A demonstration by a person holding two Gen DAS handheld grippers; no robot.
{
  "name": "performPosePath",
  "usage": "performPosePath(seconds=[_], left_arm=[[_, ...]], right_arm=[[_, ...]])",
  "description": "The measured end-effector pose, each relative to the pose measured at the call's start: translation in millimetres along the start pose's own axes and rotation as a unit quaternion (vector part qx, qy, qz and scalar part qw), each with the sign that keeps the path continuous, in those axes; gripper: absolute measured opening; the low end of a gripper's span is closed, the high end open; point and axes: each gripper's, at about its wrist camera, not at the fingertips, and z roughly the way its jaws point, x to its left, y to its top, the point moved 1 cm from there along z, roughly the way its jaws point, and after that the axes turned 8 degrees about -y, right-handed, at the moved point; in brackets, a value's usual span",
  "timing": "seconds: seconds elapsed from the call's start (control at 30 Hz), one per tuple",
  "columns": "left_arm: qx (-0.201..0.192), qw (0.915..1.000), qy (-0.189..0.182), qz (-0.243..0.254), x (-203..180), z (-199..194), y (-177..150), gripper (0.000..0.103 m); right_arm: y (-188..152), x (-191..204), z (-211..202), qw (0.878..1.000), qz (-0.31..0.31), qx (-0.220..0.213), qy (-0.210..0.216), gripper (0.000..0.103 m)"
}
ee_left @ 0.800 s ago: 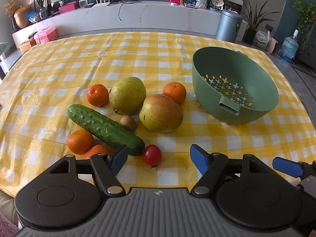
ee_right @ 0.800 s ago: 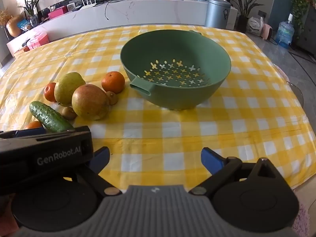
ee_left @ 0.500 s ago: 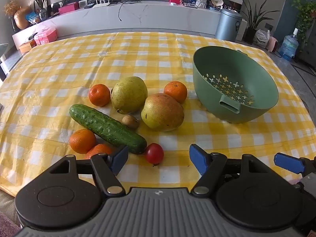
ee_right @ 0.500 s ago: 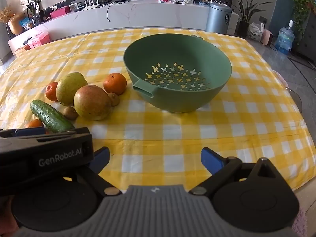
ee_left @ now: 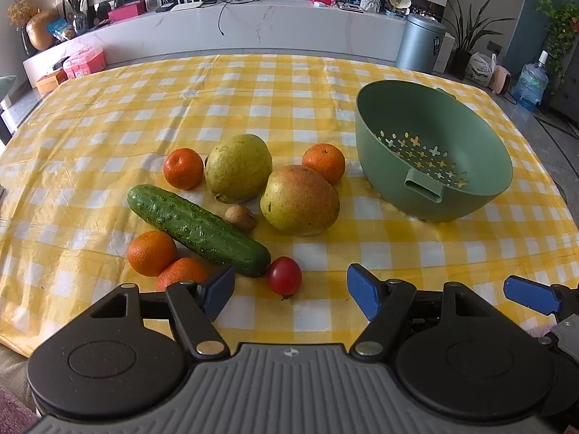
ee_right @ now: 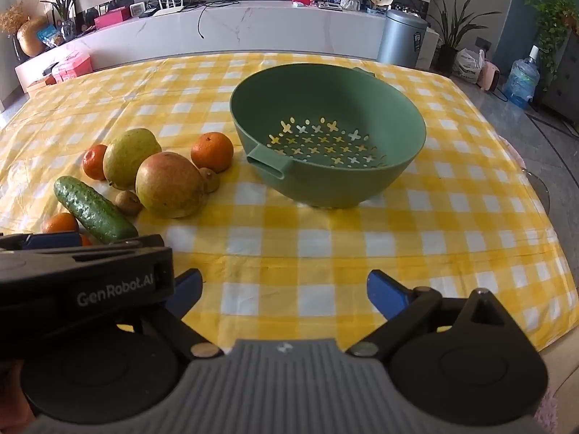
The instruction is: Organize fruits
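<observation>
step: first pick | left gripper (ee_left: 289, 293) apart, empty; cherry tomato (ee_left: 284, 275) just ahead between jaws; squeeze softly | right gripper (ee_right: 284, 294) apart, empty; colander (ee_right: 401, 173) ahead

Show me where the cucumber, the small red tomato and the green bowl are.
cucumber (ee_left: 197, 229): left wrist view, middle of its body.
tomato (ee_left: 284, 275): left wrist view, centre of its red skin.
bowl (ee_right: 318, 88): right wrist view, far inner wall.

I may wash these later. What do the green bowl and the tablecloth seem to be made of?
Bowl: likely plastic, matte, with a moulded handle slot and cut-out drain holes. Tablecloth: probably wipeable vinyl or coated cloth; it shows a soft sheen and stiff creases, though plain fabric is possible.
</observation>
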Motion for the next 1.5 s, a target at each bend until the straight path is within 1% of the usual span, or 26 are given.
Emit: performPosePath(seconds=[0.63, 1.3, 1.5], left_arm=[[0.011, 0.9999, -0.009, -0.005, -0.3, 8.7, 0.3, 0.083], [0.026, 0.9993, -0.023, -0.011, 2.4, 17.9, -1.3, 0.084], [0.028, 0.9993, -0.022, -0.013, 2.5, 19.2, -1.9, 0.085]], right_arm=[[0.3, 0.7, 7.4, 1.000, 0.003, 0.016, 0.003, 0.091], [0.6, 3.1, 13.4, 0.999, -0.006, 0.033, -0.011, 0.091], [0.3, 3.3, 13.9, 0.999, -0.007, 0.034, -0.014, 0.091]])
